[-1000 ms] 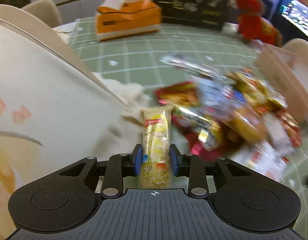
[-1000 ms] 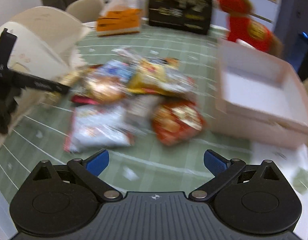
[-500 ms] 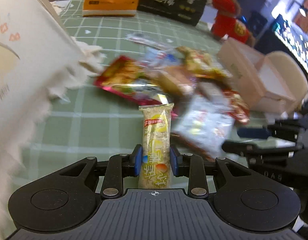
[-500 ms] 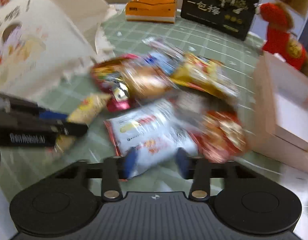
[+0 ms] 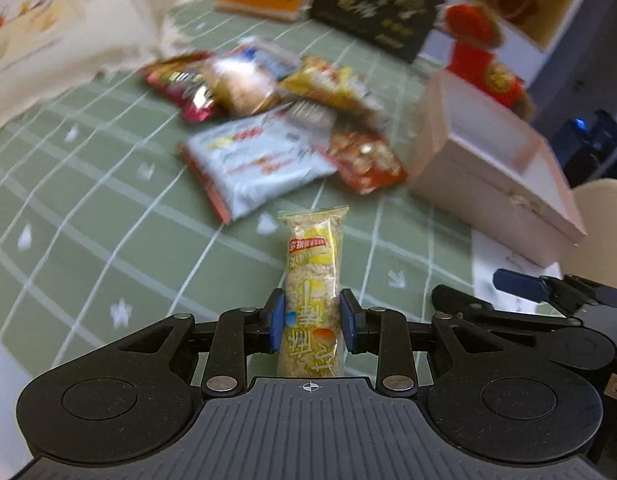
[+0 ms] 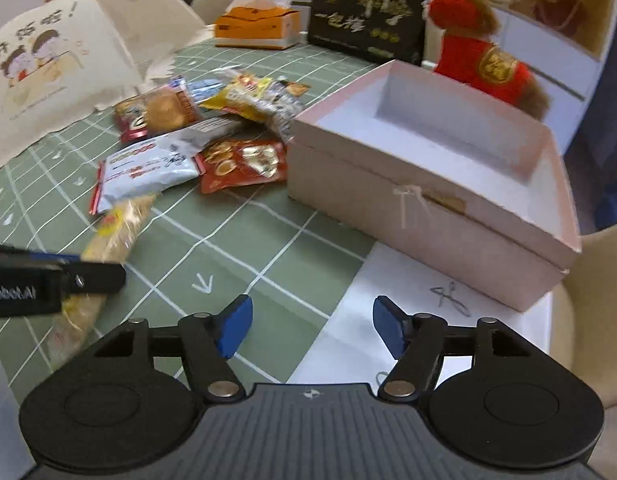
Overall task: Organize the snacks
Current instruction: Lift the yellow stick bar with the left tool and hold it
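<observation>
Green checked tabletop (image 6: 268, 240) under everything. Big cream bag with cartoon print (image 6: 48, 80) standing at the far left of the pink box (image 6: 428, 184), which sits open and bare inside at the tabletop's right edge. Black gift box (image 6: 366, 16), orange tissue box (image 6: 256, 26) and red plush toy (image 6: 480, 56) lined up behind the pink box. Snack pile (image 6: 196, 136) spread just left of the pink box: white packet, red packet, yellow packet, cookie pack. Left claw (image 5: 312, 320) clenched on a rice cracker bar (image 5: 313, 280), held above the tabletop, left of the pink box. Right claw (image 6: 310, 328) opening, nothing between its pads, just before the pink box.
</observation>
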Action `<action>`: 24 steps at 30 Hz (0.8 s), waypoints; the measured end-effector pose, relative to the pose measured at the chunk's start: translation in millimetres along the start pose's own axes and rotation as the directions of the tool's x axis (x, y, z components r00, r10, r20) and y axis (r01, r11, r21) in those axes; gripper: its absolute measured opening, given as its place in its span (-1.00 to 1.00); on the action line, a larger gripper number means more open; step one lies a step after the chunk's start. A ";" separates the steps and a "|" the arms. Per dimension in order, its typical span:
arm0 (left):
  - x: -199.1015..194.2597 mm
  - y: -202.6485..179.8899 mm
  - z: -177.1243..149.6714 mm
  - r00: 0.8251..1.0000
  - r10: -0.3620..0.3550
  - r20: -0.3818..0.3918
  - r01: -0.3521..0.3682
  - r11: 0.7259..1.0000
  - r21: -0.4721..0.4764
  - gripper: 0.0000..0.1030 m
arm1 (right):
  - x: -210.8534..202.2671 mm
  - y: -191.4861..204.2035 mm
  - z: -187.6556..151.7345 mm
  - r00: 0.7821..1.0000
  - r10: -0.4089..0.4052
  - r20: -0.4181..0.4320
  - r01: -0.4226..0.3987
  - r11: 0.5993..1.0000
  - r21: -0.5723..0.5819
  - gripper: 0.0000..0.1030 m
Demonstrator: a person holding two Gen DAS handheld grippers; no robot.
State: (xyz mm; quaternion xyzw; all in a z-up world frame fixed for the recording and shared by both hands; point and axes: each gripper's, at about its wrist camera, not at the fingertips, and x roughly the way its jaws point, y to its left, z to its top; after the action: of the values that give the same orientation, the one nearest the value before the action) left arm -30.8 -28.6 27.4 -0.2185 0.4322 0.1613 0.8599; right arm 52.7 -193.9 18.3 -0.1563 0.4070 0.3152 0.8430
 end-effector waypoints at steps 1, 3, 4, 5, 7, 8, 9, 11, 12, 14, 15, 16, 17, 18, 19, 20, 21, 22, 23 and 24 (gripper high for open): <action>-1.2 -0.2 -1.5 1.000 0.019 0.000 -0.019 1.000 -0.008 -0.36 | 0.9 -1.5 -0.9 1.000 0.019 0.003 -0.019 1.000 0.003 0.38; -3.8 0.6 -1.9 0.999 0.042 -0.004 -0.043 0.999 -0.016 -0.36 | -2.4 -5.1 -8.5 0.998 0.050 0.026 -0.050 0.999 0.000 0.54; -4.5 0.5 -3.7 0.998 0.059 -0.003 -0.059 0.998 -0.023 -0.36 | -1.7 -4.7 -9.2 0.998 0.053 0.037 -0.053 0.999 -0.008 0.58; -5.9 0.7 -5.9 0.997 0.075 -0.002 -0.075 0.997 -0.034 -0.36 | -1.7 -3.8 -10.9 0.998 0.052 0.048 -0.051 0.999 -0.017 0.60; -5.8 3.5 -7.5 0.995 0.104 0.010 -0.102 0.991 -0.082 -0.36 | -0.2 -0.8 -13.1 0.996 0.050 0.070 -0.048 0.998 -0.034 0.70; -6.2 4.7 -8.6 0.994 0.110 0.021 -0.107 0.988 -0.107 -0.36 | 0.9 -0.9 -14.6 0.995 0.046 0.086 -0.043 0.998 -0.038 0.72; -7.2 5.3 -10.9 0.993 0.115 0.039 -0.109 0.985 -0.133 -0.36 | 2.5 -2.0 -15.3 0.994 0.047 0.097 -0.044 0.999 -0.031 0.80; -7.3 4.4 -15.2 0.990 0.121 0.072 -0.110 0.984 -0.142 -0.35 | 6.6 -2.8 -16.8 0.992 0.037 0.124 -0.035 0.999 -0.016 0.91; -7.5 3.3 -15.7 0.989 0.120 0.085 -0.107 0.984 -0.143 -0.35 | 8.7 -2.3 -17.4 0.990 0.025 0.137 -0.025 1.000 -0.005 0.97; -7.0 6.0 -16.5 0.988 0.109 0.109 -0.090 0.981 -0.171 -0.35 | 11.3 1.4 -15.4 0.990 0.002 0.142 -0.005 1.000 0.019 1.00; -6.8 7.7 -16.8 0.987 0.106 0.118 -0.083 0.980 -0.182 -0.35 | 12.5 3.2 -14.3 0.989 -0.003 0.145 -0.001 1.000 0.025 1.00; -6.5 8.4 -17.2 0.986 0.106 0.127 -0.081 0.979 -0.186 -0.35 | 13.9 4.6 -13.6 0.989 -0.007 0.147 0.003 1.000 0.028 1.00; -5.8 8.3 -17.3 0.985 0.108 0.135 -0.082 0.979 -0.188 -0.35 | 14.9 5.6 -13.0 0.989 -0.010 0.149 0.006 1.000 0.030 1.00; -5.2 8.3 -17.7 0.983 0.111 0.146 -0.082 0.978 -0.191 -0.35 | 15.2 5.9 -12.6 0.989 -0.012 0.149 0.007 0.999 0.032 1.00; -4.6 8.2 -18.3 0.981 0.113 0.157 -0.081 0.977 -0.196 -0.35 | 15.3 5.8 -13.0 0.989 -0.013 0.150 0.008 0.999 0.032 1.00; -4.0 8.1 -19.2 0.979 0.114 0.167 -0.078 0.976 -0.205 -0.35 | 15.3 5.7 -13.1 0.989 -0.012 0.150 0.008 0.999 0.032 1.00; -3.6 8.6 -19.5 0.978 0.114 0.174 -0.076 0.974 -0.212 -0.35 | 15.3 6.0 -13.4 0.989 -0.012 0.151 0.008 0.999 0.032 1.00; -3.5 8.7 -19.6 0.978 0.114 0.176 -0.075 0.974 -0.214 -0.35 | 15.4 6.0 -13.6 0.988 -0.012 0.151 0.007 0.999 0.031 1.00; -3.4 8.6 -18.9 0.979 0.113 0.172 -0.074 0.974 -0.215 -0.35 | 15.7 5.4 -13.5 0.988 -0.008 0.152 0.003 1.000 0.030 1.00; -3.8 9.0 -18.0 0.980 0.109 0.165 -0.072 0.974 -0.217 -0.35 | 15.8 4.3 -13.3 0.988 -0.002 0.152 -0.002 1.000 0.028 1.00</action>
State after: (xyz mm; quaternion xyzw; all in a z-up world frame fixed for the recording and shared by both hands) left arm -49.2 -30.6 18.8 -0.2729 0.3446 0.2636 0.8587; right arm 49.5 -191.2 -2.4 -0.1200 0.3458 0.3204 0.8737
